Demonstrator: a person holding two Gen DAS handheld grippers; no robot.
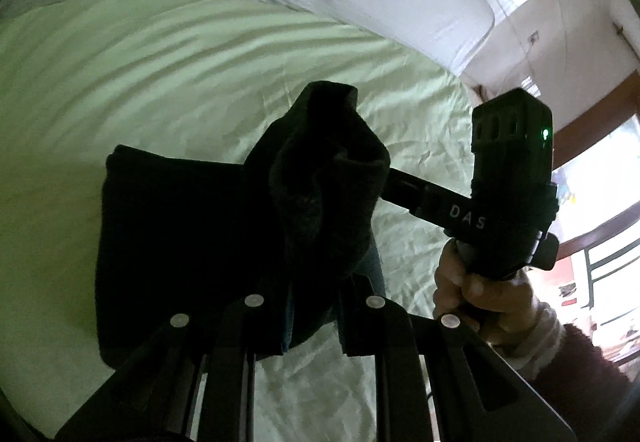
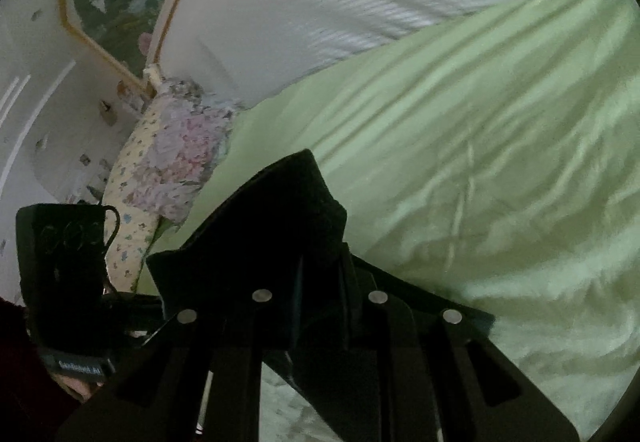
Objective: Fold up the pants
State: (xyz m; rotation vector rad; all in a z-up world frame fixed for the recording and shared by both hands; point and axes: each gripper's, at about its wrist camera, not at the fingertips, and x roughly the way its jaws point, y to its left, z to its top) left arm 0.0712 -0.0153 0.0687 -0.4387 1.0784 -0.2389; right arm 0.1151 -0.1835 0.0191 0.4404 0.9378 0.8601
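Both grippers, left gripper and right gripper, are clamping dark pants, bunching and lifting their gripped edge while the rest is lying on the green bedsheet.

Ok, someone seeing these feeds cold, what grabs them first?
The dark pants, bunched up and pinched in both grippers, left and right, lifted over the pale green bedsheet. After that, the flowered pillow at the bed's edge in the right view.
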